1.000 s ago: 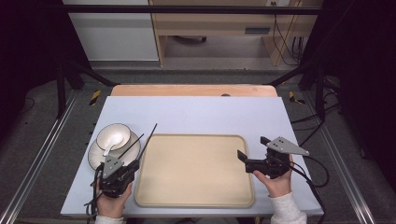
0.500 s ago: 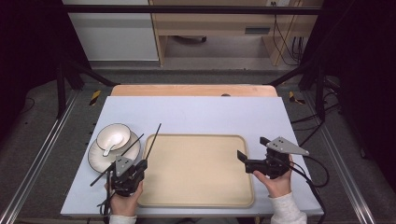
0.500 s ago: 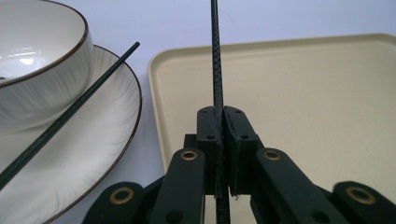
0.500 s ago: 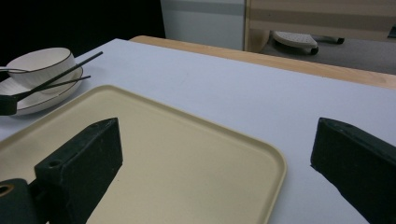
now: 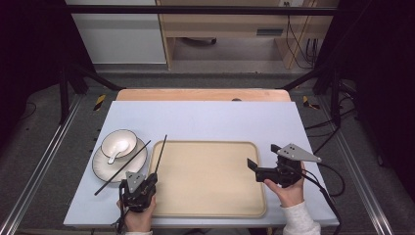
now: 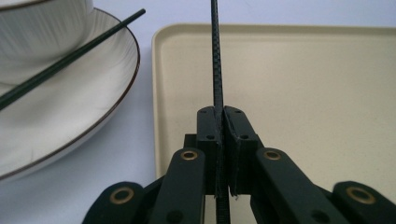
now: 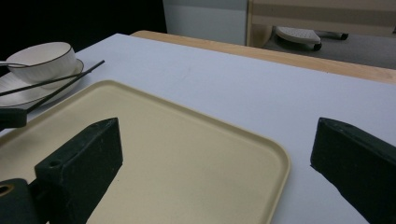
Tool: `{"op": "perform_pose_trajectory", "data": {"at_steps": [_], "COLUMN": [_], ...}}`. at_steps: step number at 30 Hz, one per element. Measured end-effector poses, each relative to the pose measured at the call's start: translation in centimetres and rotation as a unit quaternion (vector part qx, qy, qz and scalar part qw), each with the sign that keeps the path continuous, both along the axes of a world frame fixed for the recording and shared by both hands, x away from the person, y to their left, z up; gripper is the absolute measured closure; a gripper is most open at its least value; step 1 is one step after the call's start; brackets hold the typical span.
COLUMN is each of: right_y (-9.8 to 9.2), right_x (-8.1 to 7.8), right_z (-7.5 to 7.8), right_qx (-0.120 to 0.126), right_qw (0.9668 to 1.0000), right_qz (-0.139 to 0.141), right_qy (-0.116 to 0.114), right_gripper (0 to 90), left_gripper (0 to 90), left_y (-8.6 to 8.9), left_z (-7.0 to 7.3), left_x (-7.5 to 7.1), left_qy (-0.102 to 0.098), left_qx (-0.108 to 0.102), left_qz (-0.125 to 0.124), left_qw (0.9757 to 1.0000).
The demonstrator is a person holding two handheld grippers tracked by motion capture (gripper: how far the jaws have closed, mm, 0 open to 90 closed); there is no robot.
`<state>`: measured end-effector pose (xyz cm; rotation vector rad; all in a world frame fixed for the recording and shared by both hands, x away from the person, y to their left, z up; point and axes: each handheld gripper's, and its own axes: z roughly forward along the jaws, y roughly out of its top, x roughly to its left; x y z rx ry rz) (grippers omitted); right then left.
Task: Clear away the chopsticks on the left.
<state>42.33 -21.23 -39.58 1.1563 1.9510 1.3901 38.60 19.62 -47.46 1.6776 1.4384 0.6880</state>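
My left gripper [image 5: 149,178] is shut on the near end of a black chopstick [image 5: 160,154], at the left rim of the beige tray [image 5: 205,215]. In the left gripper view its jaws [image 6: 223,119] pinch that chopstick [image 6: 216,56], which points straight ahead along the tray's [image 6: 303,93] left edge. A second chopstick [image 5: 122,168] lies slanted across the white plate [image 5: 100,169]. On the plate stands a white bowl [image 5: 125,139] with a spoon [image 5: 113,155] in it. My right gripper [image 5: 262,156] is open over the tray's right edge, nothing between its jaws [image 7: 215,140].
The tray [image 7: 177,154] lies bare on a pale blue mat [image 5: 205,120], with a wooden table edge [image 5: 195,94] beyond. Plate, bowl [image 7: 42,58] and chopsticks [image 7: 60,81] sit to the tray's left. A black frame and cables surround the table.
My left gripper has shifted right and slightly toward the person, carrying its chopstick from the plate side onto the tray's left rim. The right gripper has stayed put.
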Motion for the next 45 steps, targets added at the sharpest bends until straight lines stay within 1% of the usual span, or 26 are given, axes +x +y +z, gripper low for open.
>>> {"op": "perform_pose_trajectory", "data": {"at_steps": [3,5,11,19,20,25,28,31,32,34,37,38,39,40,41,42,44,45], "right_y": [0.0,0.1,0.2,0.1,0.1,0.2,0.2,0.1,0.1,0.0,0.0,0.0,0.0,-0.1,-0.1,-0.1,-0.1,-0.1], "right_x": [0.0,0.0,0.1,0.1,0.1,0.1,0.1,0.0,0.0,0.0,0.0,0.0,0.0,0.0,0.0,-0.1,-0.1,-0.1], "right_z": [0.0,-0.1,-0.2,-0.1,-0.1,-0.2,-0.2,-0.1,-0.1,-0.1,0.0,0.0,0.0,0.0,0.0,0.1,0.1,0.1], "right_qx": [-0.001,-0.002,-0.003,-0.002,-0.003,-0.005,-0.003,-0.004,-0.003,-0.003,-0.001,-0.001,-0.001,-0.002,-0.002,-0.001,0.0,0.0], "right_qw": [1.0,1.0,1.0,1.0,1.0,1.0,1.0,1.0,1.0,1.0,1.0,1.0,1.0,1.0,1.0,1.0,1.0,1.0], "right_qz": [0.0,0.001,0.003,0.004,0.004,0.004,0.004,0.004,0.003,0.001,0.002,0.002,0.002,0.001,0.001,0.0,-0.002,-0.002], "right_qy": [-0.001,0.002,0.003,0.001,0.0,0.003,0.004,0.002,0.002,0.001,-0.001,-0.001,-0.001,-0.001,-0.001,-0.001,0.0,-0.001], "right_gripper": [2.5,2.5,2.8,2.9,2.9,2.9,2.8,2.9,2.8,2.8,2.8,2.8,2.8,2.8,2.8,2.8,2.8,2.8], "left_gripper": [85.0,85.0,85.0,84.8,84.7,82.8,81.7,78.8,76.6,73.0,67.6,65.4,65.4,60.8,58.3,55.9,52.0,50.8], "left_y": [0.0,-0.1,-0.3,-0.5,-0.6,-0.7,-0.6,-0.5,-0.3,-0.2,0.1,0.1,0.2,0.4,0.4,0.6,0.7,0.8], "left_z": [-0.3,-0.6,-1.2,-1.4,-1.3,-1.3,-1.2,-1.0,-0.6,0.0,1.1,1.1,1.5,2.3,2.3,3.2,4.0,4.4], "left_x": [0.1,0.2,0.3,0.4,0.4,0.4,0.4,0.3,0.3,0.2,0.3,0.3,0.4,0.5,0.5,0.5,0.7,0.8], "left_qy": [0.004,0.012,0.021,0.029,0.033,0.031,0.032,0.028,0.025,0.017,0.006,0.006,0.002,-0.008,-0.008,-0.023,-0.031,-0.033], "left_qx": [0.002,0.007,0.012,0.02,0.024,0.026,0.023,0.019,0.013,0.01,0.002,0.002,-0.003,-0.009,-0.009,-0.01,-0.017,-0.015], "left_qz": [0.001,0.001,0.004,0.008,0.008,0.007,0.005,0.002,-0.004,-0.009,-0.023,-0.023,-0.031,-0.041,-0.041,-0.053,-0.073,-0.078], "left_qw": [1.0,0.9999,0.9997,0.9993,0.9992,0.9991,0.9992,0.9994,0.9996,0.9998,0.9997,0.9997,0.9995,0.9991,0.9991,0.9983,0.9967,0.9963]}}
